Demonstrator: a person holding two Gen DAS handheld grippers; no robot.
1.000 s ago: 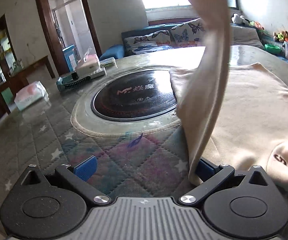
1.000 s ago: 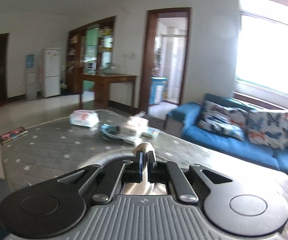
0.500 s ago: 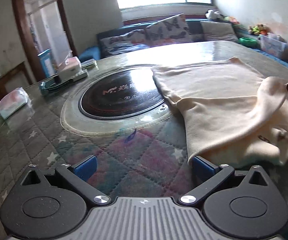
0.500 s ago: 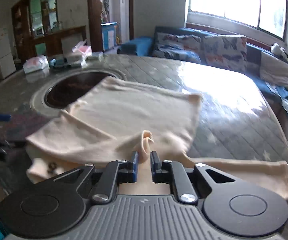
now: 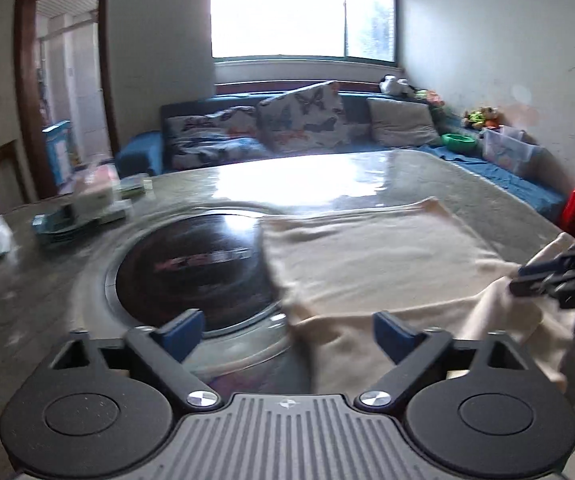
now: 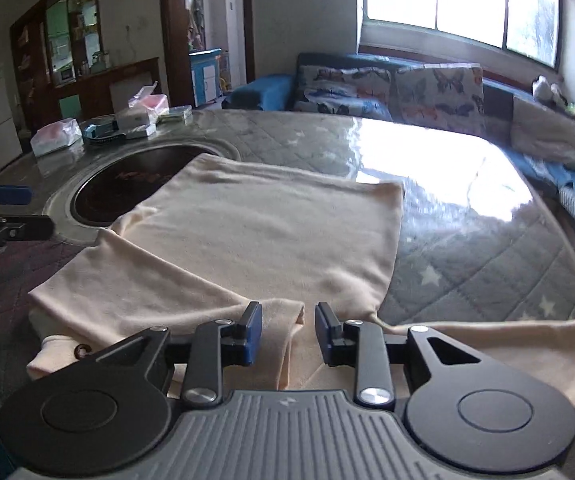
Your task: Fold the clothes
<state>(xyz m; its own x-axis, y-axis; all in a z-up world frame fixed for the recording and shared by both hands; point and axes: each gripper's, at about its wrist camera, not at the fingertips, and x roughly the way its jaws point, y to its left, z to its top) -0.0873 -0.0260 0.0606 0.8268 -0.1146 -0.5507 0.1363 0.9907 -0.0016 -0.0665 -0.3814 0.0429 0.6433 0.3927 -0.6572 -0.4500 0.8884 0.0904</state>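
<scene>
Hovering low at the near table edge, the right gripper [image 6: 287, 332] has its jaws partly apart with nothing clamped — the cream sleeve cuff [image 6: 285, 320] lies loose between and just ahead of the blue pads. The left gripper [image 5: 287, 330] is spread wide and empty; the garment's near-left edge sits between its fingers but is not pinched.

The cream garment [image 6: 263, 232] lies flat on the quilted table [image 6: 467, 248], long axis running away from both grippers toward the window. One sleeve is folded diagonally across the body toward the near edge. The other sleeve [image 6: 507, 344] trails out flat to the right along the near edge — right gripper clearly nearer to it, just right of its right finger.

Judgement: that right sleeve is next, a grab then a sweep left over the body.

The garment's far-left corner overlaps the dark round cooktop [image 6: 127, 188] set into the table. Open glossy tabletop lies right of and beyond the garment, plenty of room to move. Tissue packs and boxes [image 6: 127, 120] sit at the far left, well apart. Table rim is close under both grippers, so cloth could slide off the near side.
</scene>
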